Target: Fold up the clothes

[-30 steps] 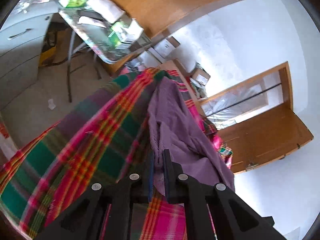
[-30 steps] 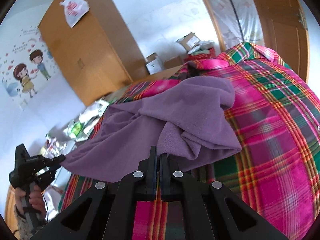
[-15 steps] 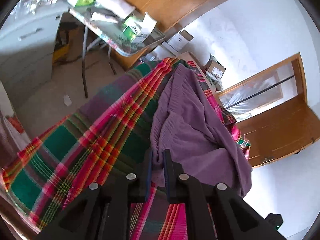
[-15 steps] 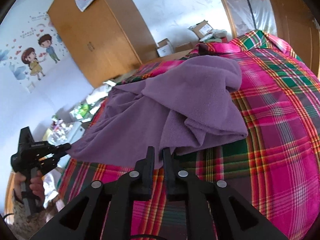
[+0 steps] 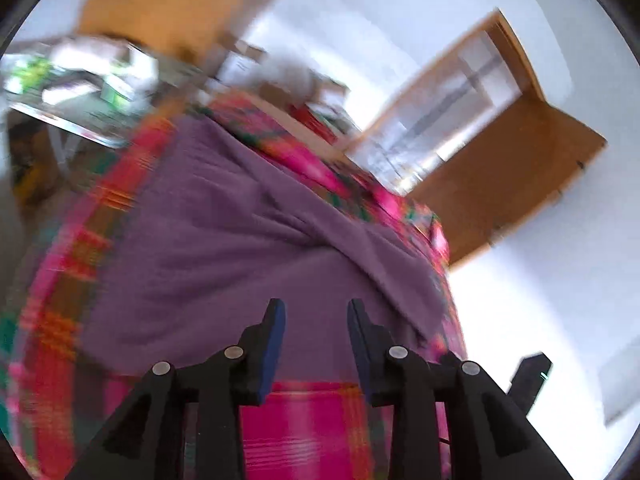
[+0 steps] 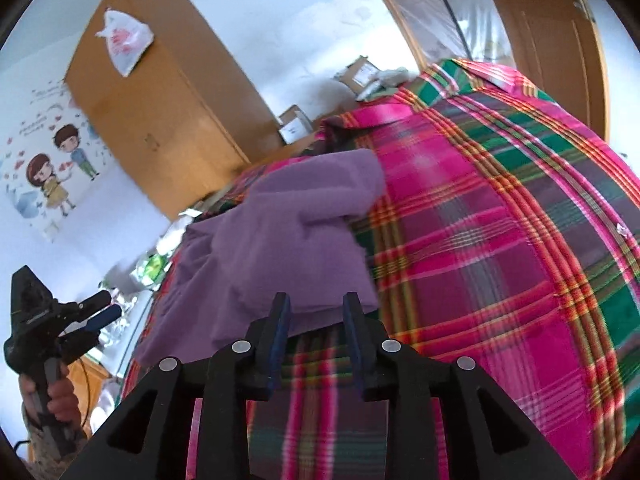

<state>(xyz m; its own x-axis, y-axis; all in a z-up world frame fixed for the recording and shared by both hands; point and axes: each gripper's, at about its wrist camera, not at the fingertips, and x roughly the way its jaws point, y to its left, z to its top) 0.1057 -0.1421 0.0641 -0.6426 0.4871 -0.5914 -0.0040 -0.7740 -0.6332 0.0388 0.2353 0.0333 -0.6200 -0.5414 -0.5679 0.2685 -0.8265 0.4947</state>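
**One purple garment, both grippers spread**

One purple garment (image 6: 280,240) lies rumpled on a pink-and-green plaid bedspread (image 6: 500,240), filling the middle of both views. Nothing is gripped — the right gripper (image 6: 316,312) has its blue-padded fingers spread at lower centre, just over the cloth's near edge. The left gripper (image 5: 316,316) is likewise spread; it also shows at the right view's lower left, held by a hand (image 6: 60,400). At upper left stands a wooden wardrobe (image 6: 160,92) — a white bag (image 6: 124,40) on top.
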